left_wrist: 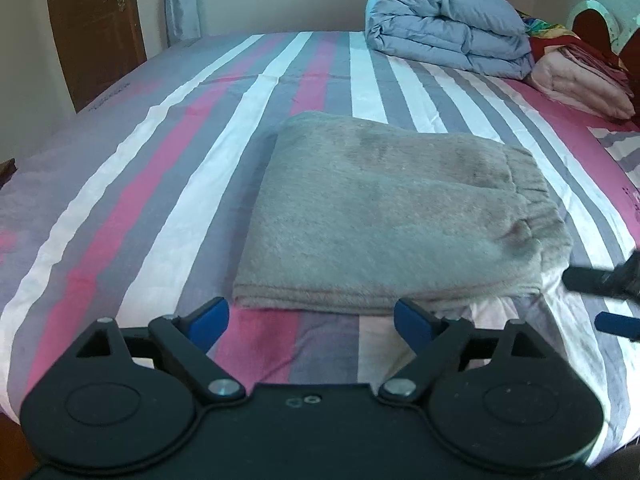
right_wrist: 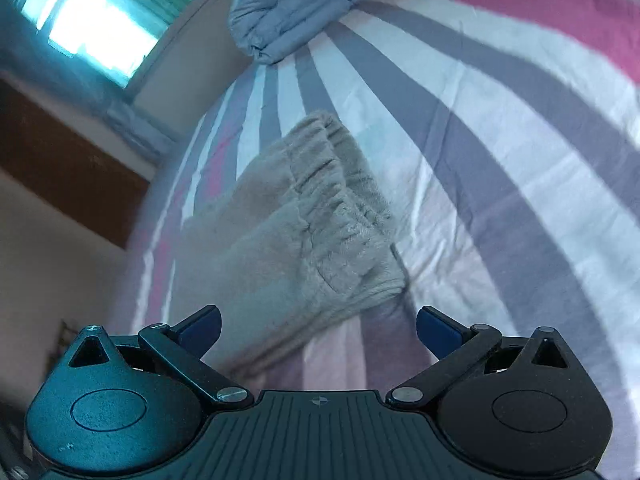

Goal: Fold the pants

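The folded grey fleece pants (left_wrist: 372,216), lying mid-frame, are being released by the wide, empty left gripper (left_wrist: 310,322) and right gripper (right_wrist: 318,326), leaving only tidying.

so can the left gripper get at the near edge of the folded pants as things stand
Probably yes: the left gripper has open jaws just short of the folded pants, with only bare striped sheet between. The right gripper sits off to the side.

Folded pants (left_wrist: 372,216) lie mid-bed (left_wrist: 160,200), rolled duvet (left_wrist: 448,28) behind, probably stacked linens (left_wrist: 580,76) far right.
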Tool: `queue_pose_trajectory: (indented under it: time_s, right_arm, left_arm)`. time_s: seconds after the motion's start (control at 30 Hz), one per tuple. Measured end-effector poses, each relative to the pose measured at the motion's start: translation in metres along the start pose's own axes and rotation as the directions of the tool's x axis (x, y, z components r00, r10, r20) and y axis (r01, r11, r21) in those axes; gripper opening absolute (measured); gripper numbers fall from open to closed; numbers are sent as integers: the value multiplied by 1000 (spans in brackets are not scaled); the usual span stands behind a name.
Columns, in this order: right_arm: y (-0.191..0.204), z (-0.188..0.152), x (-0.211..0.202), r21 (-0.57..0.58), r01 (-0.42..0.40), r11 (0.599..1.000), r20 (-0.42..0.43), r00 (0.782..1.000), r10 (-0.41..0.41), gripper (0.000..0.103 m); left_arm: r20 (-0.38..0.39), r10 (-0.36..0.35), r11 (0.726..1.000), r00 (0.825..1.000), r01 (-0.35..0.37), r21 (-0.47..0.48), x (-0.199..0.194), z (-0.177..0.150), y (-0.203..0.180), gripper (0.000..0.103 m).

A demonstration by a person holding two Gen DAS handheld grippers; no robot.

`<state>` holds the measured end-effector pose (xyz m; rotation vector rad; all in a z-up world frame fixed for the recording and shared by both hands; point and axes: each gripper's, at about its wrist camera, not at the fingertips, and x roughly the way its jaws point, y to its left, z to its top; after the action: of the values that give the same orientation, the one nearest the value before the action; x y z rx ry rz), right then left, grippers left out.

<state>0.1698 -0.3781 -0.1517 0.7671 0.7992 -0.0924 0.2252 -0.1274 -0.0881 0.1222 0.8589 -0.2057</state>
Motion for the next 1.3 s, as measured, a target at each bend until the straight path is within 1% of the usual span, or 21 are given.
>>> queue_pose_trajectory:
  time_s: [0.03, 0.1, 0.17, 0.2, 0.23, 0.33, 0.37, 0.47, 0.5, 0.57, 0.6, 0.7, 0.77, 0.83, 0.9, 0.97, 1.07, 1.2, 1.3]
  right_arm:
    - [5, -4, -1, -49, 45, 998, -2, 999, -46, 103]
    - [12, -14, -4, -135, 102, 986, 5, 995, -103, 103]
    - [14, -23, -2, -188, 140, 972, 7, 990, -142, 103]
    - [14, -28, 0, -207, 145, 967, 2, 989, -148, 103]
    - [14, -35, -6, -224, 149, 963, -4, 988, -154, 103]
    - [19, -45, 6, -268, 176, 947, -32, 981, -191, 103]
    - [21, -50, 5, -283, 182, 942, -36, 979, -200, 103]
    - [33, -63, -12, -339, 209, 917, -8, 974, -225, 103]
    - [37, -66, -16, -352, 207, 913, 0, 975, -221, 103]
    - [40, -71, -27, -357, 174, 918, -1, 982, -186, 103]
    - [41, -72, -32, -351, 158, 923, -2, 985, -170, 103]
    - [42, -77, -45, -318, 152, 936, -21, 986, -167, 103]
    - [43, -82, -58, -309, 123, 943, -30, 990, -139, 103]
    - [45, -88, -72, -316, 123, 941, -6, 991, -132, 103]
    - [49, -97, -86, -341, 138, 930, 36, 990, -134, 103]
    - [51, -104, -99, -361, 135, 923, 56, 991, -123, 103]
    - [53, -116, -119, -367, 122, 922, 85, 992, -98, 103]
    - [55, -134, -147, -373, 125, 919, 149, 986, -74, 103]
    - [57, -147, -171, -374, 116, 920, 200, 979, -42, 103]
  left_arm:
    - [0, 0, 1000, 1000, 0, 1, -3, -1, -1, 83]
    - [0, 1, 1000, 1000, -1, 1, -8, -5, -2, 84]
    - [-3, 8, 1000, 1000, -8, -1, -12, -8, -1, 85]
    - [-6, 14, 1000, 1000, -14, -2, -14, -10, -1, 85]
    - [-8, 19, 1000, 1000, -19, -1, -15, -13, -1, 85]
    - [-9, 33, 999, 999, -33, 12, -22, -20, -2, 86]
    - [-11, 38, 999, 999, -37, 15, -25, -22, -2, 86]
    - [-6, 47, 999, 999, -47, 16, -35, -28, 0, 88]
    - [-2, 49, 999, 999, -49, 13, -39, -30, 1, 88]
    - [14, 46, 999, 999, -46, 2, -49, -33, 3, 91]
    - [21, 50, 999, 999, -50, -3, -54, -34, 4, 92]
    - [44, 58, 998, 997, -58, -1, -71, -39, 5, 93]
    - [59, 70, 997, 996, -71, 16, -83, -43, 4, 94]
    - [74, 78, 996, 994, -81, 37, -95, -49, 1, 95]
    - [85, 65, 996, 994, -70, 51, -107, -56, -1, 96]
    - [93, 53, 997, 994, -58, 50, -119, -63, -2, 96]
    - [104, 34, 998, 994, -39, 54, -137, -74, -4, 96]
    - [120, 26, 996, 992, -35, 78, -160, -88, -8, 96]
    - [152, 24, 996, 988, -37, 83, -182, -99, -8, 96]
